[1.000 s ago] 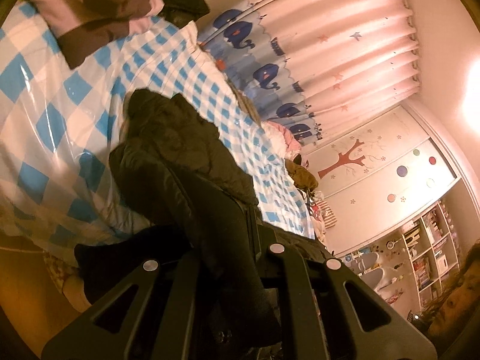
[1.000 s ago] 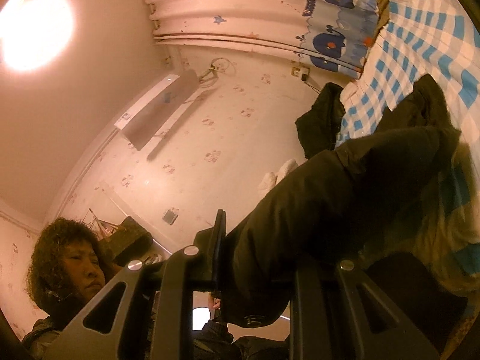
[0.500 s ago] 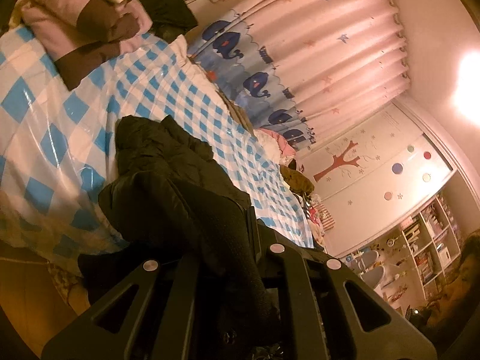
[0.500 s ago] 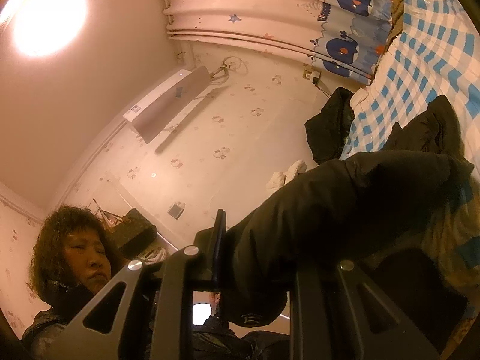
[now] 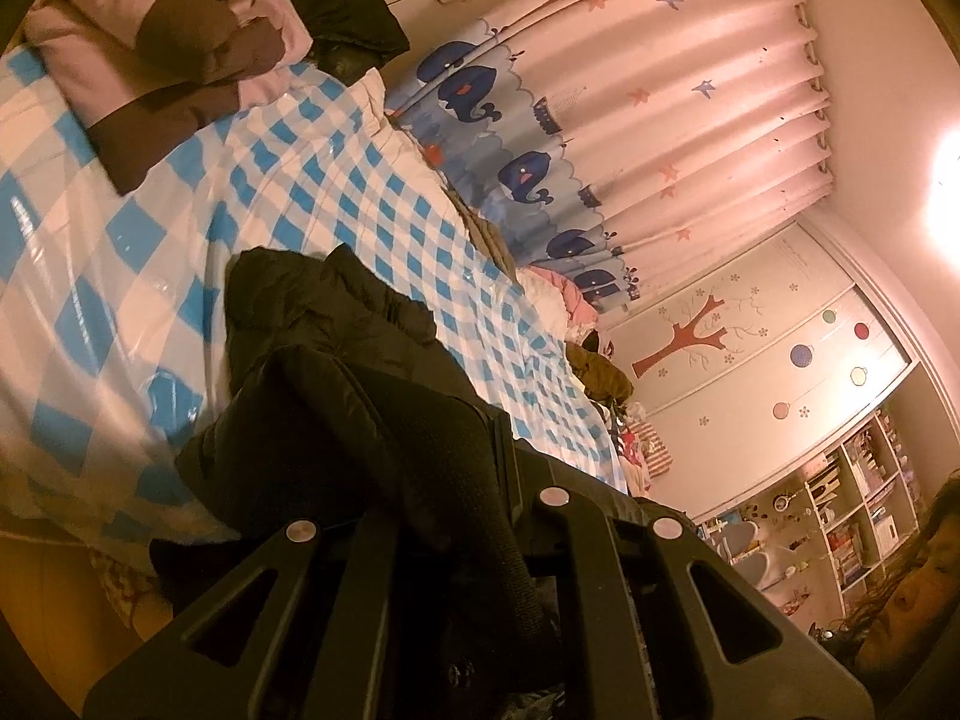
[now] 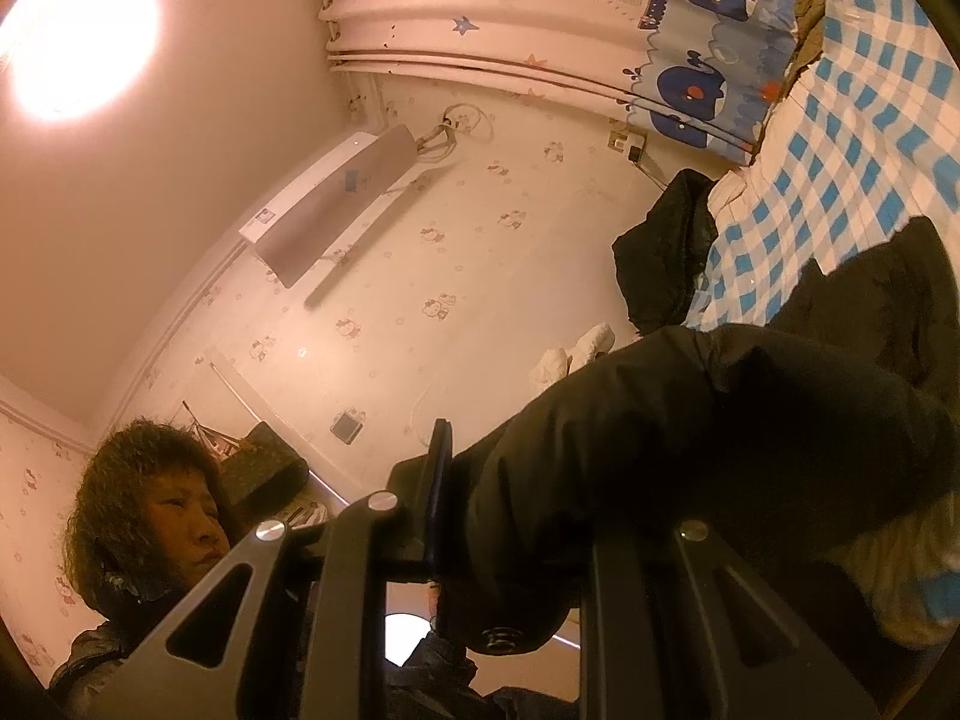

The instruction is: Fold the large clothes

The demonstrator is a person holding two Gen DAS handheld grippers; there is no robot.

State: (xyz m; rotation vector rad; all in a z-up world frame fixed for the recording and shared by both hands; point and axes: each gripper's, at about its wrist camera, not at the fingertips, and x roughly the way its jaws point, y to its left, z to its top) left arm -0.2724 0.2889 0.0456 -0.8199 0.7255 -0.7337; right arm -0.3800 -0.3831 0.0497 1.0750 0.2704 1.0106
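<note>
nearest to me, at the bottom of the left wrist view, my left gripper (image 5: 474,510) has its jaws closed almost fully on a thin strip of the black padded winter jacket (image 5: 336,360), a ribbed band that runs down between them. in the right wrist view my right gripper (image 6: 516,516) has its jaws a little apart and clamped on a thicker, puffy roll of the same black padded winter jacket (image 6: 690,420), with a snap stud showing at its lower end. so i hold the coat at two points along one edge.

i judge the step in hand to be the lift-and-carry of a fold: one edge raised off the bed, the rest trailing on it. the next move calls for carrying both grips together across the body of the coat, keeping the held edge taut and level between them, then laying it down squarely before i let go.

from my jaws the coat runs away up the left view toward the centre left, its far end crumpled on the blue and white checked bed cover (image 5: 360,192); the long axis lies from lower centre to upper left there, and from lower centre to the right edge in the right view.

beyond it a folded pink and brown blanket (image 5: 168,60) sits in the upper left, and the whale-print curtain (image 5: 600,120) hangs behind.
</note>
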